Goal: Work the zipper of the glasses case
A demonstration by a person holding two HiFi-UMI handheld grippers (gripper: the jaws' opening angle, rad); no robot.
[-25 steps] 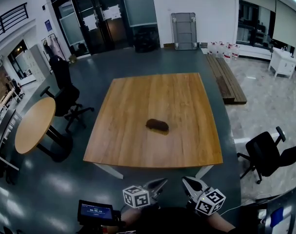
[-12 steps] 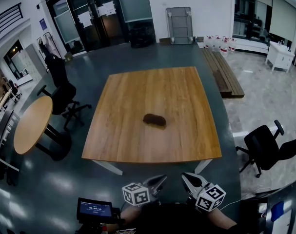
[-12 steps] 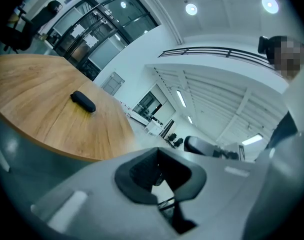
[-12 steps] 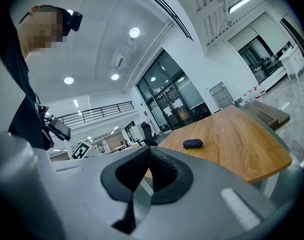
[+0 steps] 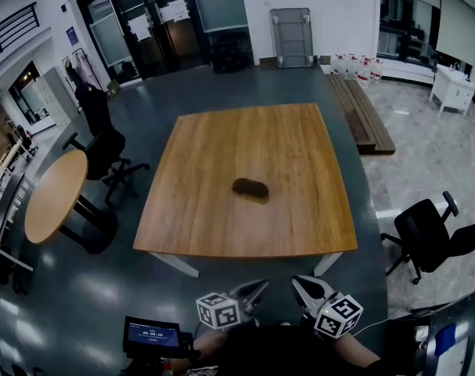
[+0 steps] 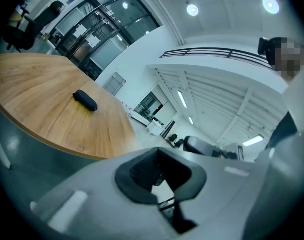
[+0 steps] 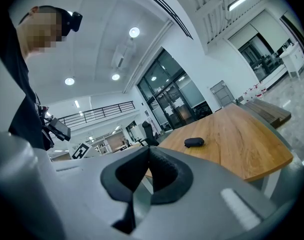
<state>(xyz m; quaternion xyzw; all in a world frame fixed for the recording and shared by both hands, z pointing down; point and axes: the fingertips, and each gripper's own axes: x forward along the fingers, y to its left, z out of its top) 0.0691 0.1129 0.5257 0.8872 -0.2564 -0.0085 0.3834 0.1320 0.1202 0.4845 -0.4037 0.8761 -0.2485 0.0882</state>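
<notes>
Glasses case point(image 5: 250, 187) seen lying mid-table on wooden table point(image 5: 214, 225), well apart from both grippers. Left gripper point(image 5: 257, 291) and right gripper point(image 5: 300, 287) held near table's near edge, jaws closed, nothing gripped.

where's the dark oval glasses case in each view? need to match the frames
Head view: dark oval glasses case near the middle of the square wooden table.
Left gripper view: upper left, on the tabletop.
Right gripper view: slightly right of centre, on the tabletop.
Shared landmark: the table beneath it.
</notes>
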